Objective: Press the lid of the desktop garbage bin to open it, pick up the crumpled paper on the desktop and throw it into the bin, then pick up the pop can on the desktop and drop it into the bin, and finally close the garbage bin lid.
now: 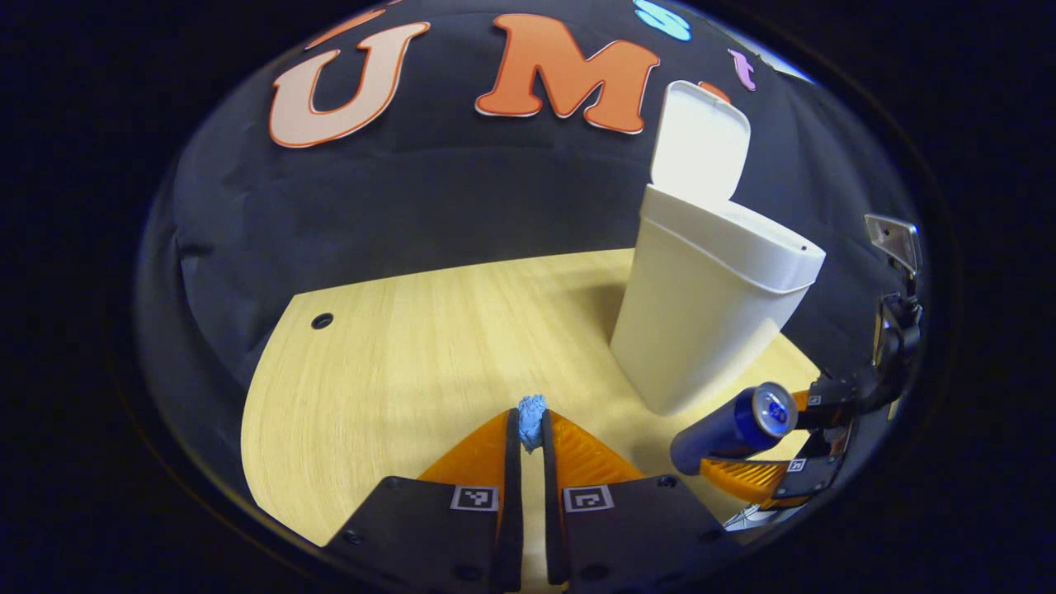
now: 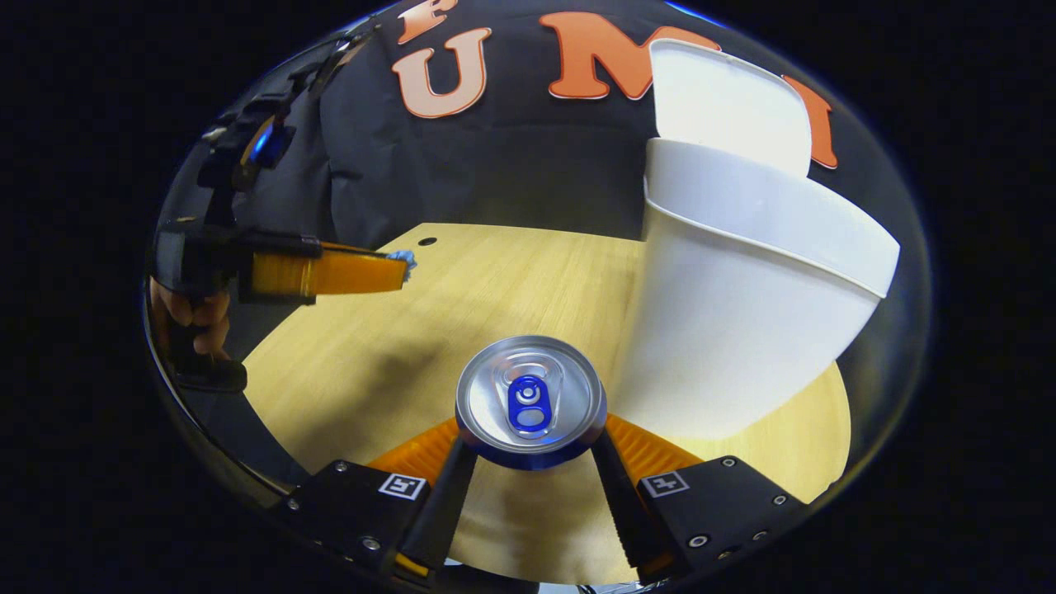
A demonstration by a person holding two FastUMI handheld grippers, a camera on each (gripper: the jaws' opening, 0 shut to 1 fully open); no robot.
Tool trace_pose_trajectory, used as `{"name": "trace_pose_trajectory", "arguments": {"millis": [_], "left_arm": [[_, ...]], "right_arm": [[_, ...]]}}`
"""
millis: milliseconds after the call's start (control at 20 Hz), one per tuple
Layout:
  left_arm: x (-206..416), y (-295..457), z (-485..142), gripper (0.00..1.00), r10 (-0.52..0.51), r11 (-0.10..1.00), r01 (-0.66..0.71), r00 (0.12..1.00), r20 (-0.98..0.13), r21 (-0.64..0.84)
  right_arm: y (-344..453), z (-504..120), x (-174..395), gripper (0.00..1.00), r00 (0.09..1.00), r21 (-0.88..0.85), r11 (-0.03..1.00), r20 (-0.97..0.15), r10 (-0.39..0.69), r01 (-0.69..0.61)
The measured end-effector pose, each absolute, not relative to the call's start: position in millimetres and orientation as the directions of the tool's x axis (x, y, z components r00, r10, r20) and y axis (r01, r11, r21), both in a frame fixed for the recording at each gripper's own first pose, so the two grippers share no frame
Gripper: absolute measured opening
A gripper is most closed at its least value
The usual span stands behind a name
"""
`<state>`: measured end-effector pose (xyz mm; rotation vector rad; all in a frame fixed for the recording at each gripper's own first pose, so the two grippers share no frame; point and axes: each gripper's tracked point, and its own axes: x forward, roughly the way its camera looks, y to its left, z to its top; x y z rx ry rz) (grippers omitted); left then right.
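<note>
The white desktop bin point(image 1: 709, 305) point(image 2: 742, 313) stands on the wooden table with its lid point(image 1: 700, 140) point(image 2: 730, 107) flipped up. My left gripper point(image 1: 532, 429) is shut on a small blue crumpled paper point(image 1: 532, 415), held above the table to the left of the bin. The right gripper view shows that left gripper point(image 2: 400, 266) at far left with the paper point(image 2: 403, 259) at its tips. My right gripper point(image 2: 532, 445) is shut on a blue pop can point(image 2: 530, 398) point(image 1: 734, 427), lifted off the table with its silver top facing the camera, in front of the bin.
The light wooden table point(image 1: 396, 371) point(image 2: 511, 280) has a small dark cable hole point(image 1: 322, 320) point(image 2: 426, 242) near its far left edge. Black cloth backs the table. A hand point(image 2: 194, 318) holds the left gripper's handle.
</note>
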<state>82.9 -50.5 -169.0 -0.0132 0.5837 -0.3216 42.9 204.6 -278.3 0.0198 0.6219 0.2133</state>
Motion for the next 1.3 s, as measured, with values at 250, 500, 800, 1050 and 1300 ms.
{"name": "trace_pose_trajectory", "arguments": {"millis": [250, 500, 800, 1050, 1300], "left_arm": [[91, -93, -137, 0.15, -0.375, 0.922, 0.373, 0.792, -0.483, -0.104], [97, -138, -105, 0.15, -0.460, 0.883, 0.454, 0.787, -0.411, -0.120], [111, -178, -64, 0.15, -0.521, 0.852, 0.508, 0.791, -0.320, -0.129], [117, -203, -45, 0.14, -0.553, 0.832, 0.538, 0.791, -0.261, -0.133], [125, -225, -31, 0.14, -0.580, 0.814, 0.568, 0.784, -0.224, -0.120]], "right_arm": [[194, -279, 32, 0.80, 0.794, 0.091, 0.986, -0.584, 0.168, -0.142], [189, -280, 28, 0.80, 0.796, 0.107, 0.990, -0.591, 0.134, -0.087], [182, -278, 28, 0.80, 0.808, 0.125, 0.992, -0.582, 0.091, -0.021], [179, -276, 28, 0.80, 0.806, 0.119, 0.993, -0.588, 0.062, 0.010], [184, -264, 36, 0.80, 0.800, 0.123, 0.992, -0.598, 0.046, 0.035]]}}
